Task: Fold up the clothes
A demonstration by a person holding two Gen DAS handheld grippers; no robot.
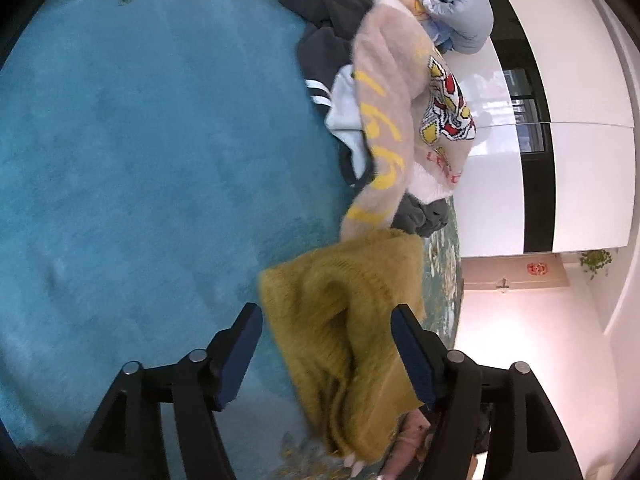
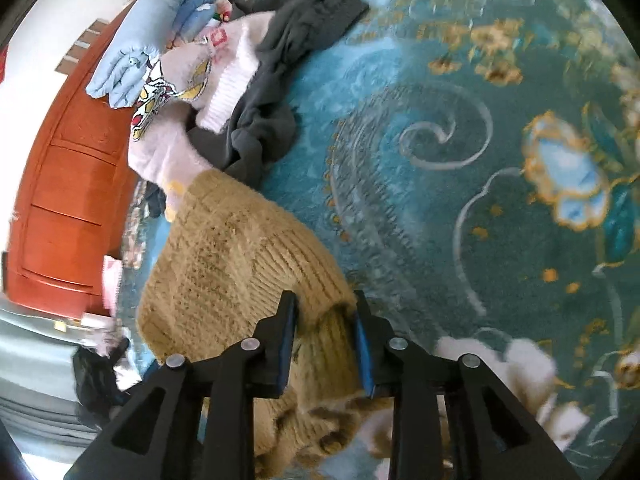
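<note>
A mustard-yellow knit sweater (image 1: 344, 320) hangs bunched between the fingers of my left gripper (image 1: 326, 354), whose jaws stand wide apart around it. In the right wrist view the same sweater (image 2: 224, 264) lies under my right gripper (image 2: 325, 338), whose blue pads (image 2: 362, 344) press a ribbed fold of it. Behind lies a heap of clothes: a pale pink sweater with yellow numbers and a cartoon print (image 1: 400, 92), dark grey garments (image 2: 280, 76) and a light blue padded jacket (image 2: 160, 28).
Everything rests on a teal carpet (image 1: 140, 160) with a gold and white floral pattern (image 2: 500, 160). A red-brown wooden cabinet (image 2: 68, 208) stands beside the heap. White walls and a dark-framed window (image 1: 528, 120) lie beyond the carpet's edge.
</note>
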